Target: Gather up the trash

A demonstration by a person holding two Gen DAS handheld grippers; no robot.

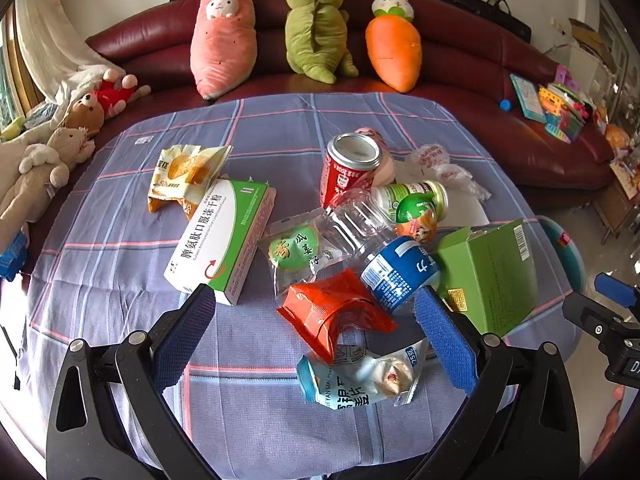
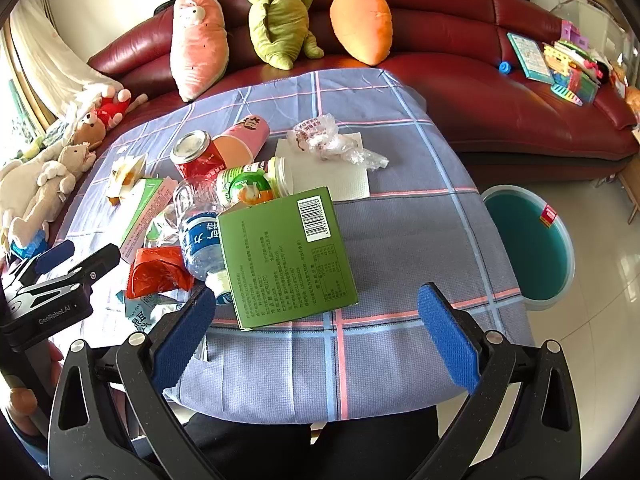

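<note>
Trash lies heaped on a plaid tablecloth [image 1: 120, 264]. My left gripper [image 1: 316, 300] hovers open above a red wrapper [image 1: 332, 312] and a pale blue wrapper [image 1: 360, 380], touching neither. Beyond them lie a clear bottle with a blue label [image 1: 384, 256], a white-and-green medicine box [image 1: 224, 236], a red can [image 1: 348, 168] and a yellow wrapper [image 1: 184, 176]. My right gripper [image 2: 316, 294] stands open just in front of a green carton [image 2: 286, 256], nothing between its pads. A teal bin [image 2: 528, 240] stands on the floor at the table's right.
A crumpled plastic bag [image 2: 332, 140] rests on a white napkin [image 2: 340, 184] beside a pink cup [image 2: 240, 136]. A dark red sofa [image 2: 480, 92] with plush toys runs behind the table. The near cloth [image 2: 360, 360] is bare.
</note>
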